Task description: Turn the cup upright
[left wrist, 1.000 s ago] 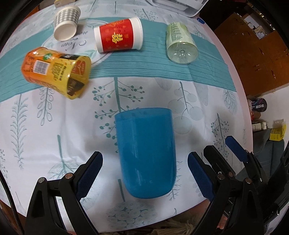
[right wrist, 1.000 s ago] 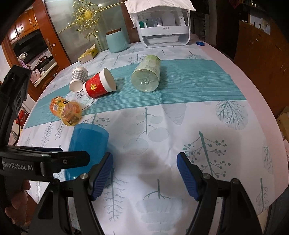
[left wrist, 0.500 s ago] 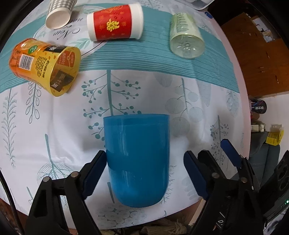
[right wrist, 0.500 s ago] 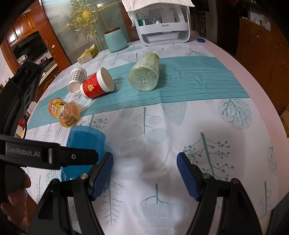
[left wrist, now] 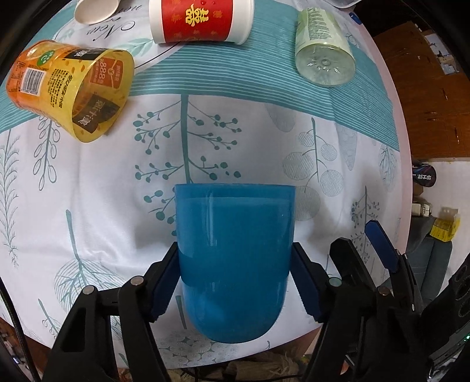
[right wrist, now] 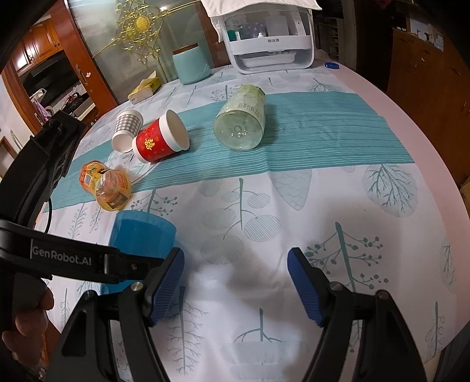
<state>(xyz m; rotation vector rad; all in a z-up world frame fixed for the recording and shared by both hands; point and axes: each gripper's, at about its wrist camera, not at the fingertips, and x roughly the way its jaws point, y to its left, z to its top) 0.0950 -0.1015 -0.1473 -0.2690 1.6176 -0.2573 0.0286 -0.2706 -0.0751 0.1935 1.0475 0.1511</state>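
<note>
A blue plastic cup (left wrist: 235,258) lies on its side near the table's front edge, its rim pointing away from me. My left gripper (left wrist: 235,282) has closed on it, one blue pad on each side of its body. The cup also shows in the right wrist view (right wrist: 141,232), partly hidden behind the left gripper's black arm. My right gripper (right wrist: 235,285) is open and empty, hovering over bare tablecloth to the right of the cup.
Lying on their sides farther back: a yellow-orange cup (left wrist: 70,88), a red paper cup (left wrist: 202,20), a checked paper cup (right wrist: 127,129), a clear green bottle (left wrist: 323,50). A white appliance (right wrist: 270,35), teal canister (right wrist: 191,64) and tissue box (right wrist: 145,88) stand at the far edge.
My left gripper moved forward around the blue cup and its jaws closed onto the cup's sides. The right gripper has stayed open and nearly still.
</note>
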